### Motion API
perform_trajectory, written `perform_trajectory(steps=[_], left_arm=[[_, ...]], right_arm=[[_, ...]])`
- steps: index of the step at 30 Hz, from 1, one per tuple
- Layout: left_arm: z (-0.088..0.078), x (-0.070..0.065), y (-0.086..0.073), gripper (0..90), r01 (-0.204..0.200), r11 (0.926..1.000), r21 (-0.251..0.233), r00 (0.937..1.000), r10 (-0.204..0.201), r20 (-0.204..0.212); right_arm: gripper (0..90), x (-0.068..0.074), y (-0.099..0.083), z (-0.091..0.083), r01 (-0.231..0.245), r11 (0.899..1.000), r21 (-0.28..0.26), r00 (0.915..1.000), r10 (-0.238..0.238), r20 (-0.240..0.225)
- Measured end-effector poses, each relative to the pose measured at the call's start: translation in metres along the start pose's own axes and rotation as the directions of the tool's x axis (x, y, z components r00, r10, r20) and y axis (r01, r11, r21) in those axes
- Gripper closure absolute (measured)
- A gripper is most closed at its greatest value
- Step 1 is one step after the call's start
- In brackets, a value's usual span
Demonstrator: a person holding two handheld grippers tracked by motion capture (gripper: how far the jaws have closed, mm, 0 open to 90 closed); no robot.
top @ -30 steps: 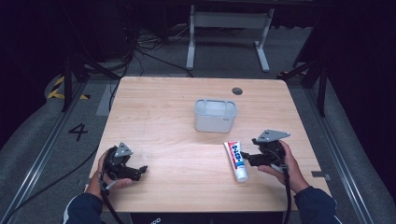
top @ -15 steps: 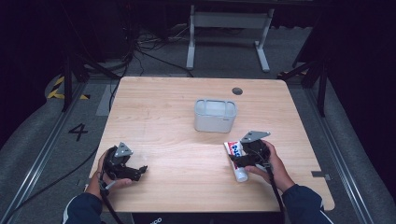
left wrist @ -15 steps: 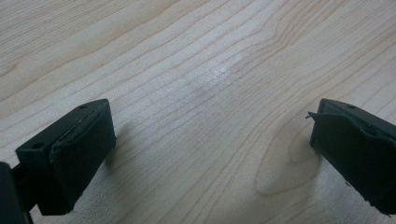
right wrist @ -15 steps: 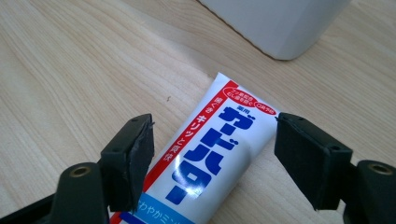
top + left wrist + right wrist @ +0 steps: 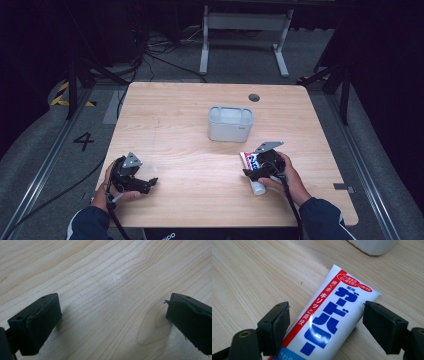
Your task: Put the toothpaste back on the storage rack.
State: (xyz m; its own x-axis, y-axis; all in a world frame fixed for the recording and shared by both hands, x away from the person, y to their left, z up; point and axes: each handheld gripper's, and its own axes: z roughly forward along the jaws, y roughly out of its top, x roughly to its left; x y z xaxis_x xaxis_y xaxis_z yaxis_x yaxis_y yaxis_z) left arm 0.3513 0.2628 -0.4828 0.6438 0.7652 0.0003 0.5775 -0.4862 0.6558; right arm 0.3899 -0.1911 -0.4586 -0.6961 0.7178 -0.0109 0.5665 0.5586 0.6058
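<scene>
Two spread jaws of the right gripper (image 5: 325, 326) straddle the toothpaste tube (image 5: 329, 317), seemingly to pinch it; left gripper (image 5: 112, 322), also spread, idles near-left.

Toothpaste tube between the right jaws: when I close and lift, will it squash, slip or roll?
The toothpaste tube looks soft-walled, so it will probably dent under the right gripper, whose open jaws straddle it. Its glossy, glare-catching skin may slip a little. Lying flat on the table with a flat crimped end, it is unlikely to roll.
</scene>
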Motion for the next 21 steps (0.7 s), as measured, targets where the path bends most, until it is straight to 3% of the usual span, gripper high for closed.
perform_trajectory(steps=[8, 15, 21], left_arm=[[0.0, 0.0, 0.0, 0.2, -0.001, 1.0, 0.0, 1.0, 0.001, 0.003], [0.0, 0.0, 0.0, 0.3, -0.003, 1.0, 0.0, 1.0, 0.003, 0.005], [0.0, 0.0, 0.0, 0.3, -0.003, 1.0, 0.0, 1.0, 0.003, 0.005]], right_arm=[[20.3, -0.001, 0.004, 0.008, -0.013, 0.999, 0.04, 0.9997, 0.012, 0.02], [21.4, -0.004, 0.007, 0.012, -0.046, 0.996, 0.072, 0.9988, 0.047, -0.013], [29.2, 0.001, 0.012, 0.013, -0.013, 0.995, 0.099, 0.9999, 0.014, -0.005]])
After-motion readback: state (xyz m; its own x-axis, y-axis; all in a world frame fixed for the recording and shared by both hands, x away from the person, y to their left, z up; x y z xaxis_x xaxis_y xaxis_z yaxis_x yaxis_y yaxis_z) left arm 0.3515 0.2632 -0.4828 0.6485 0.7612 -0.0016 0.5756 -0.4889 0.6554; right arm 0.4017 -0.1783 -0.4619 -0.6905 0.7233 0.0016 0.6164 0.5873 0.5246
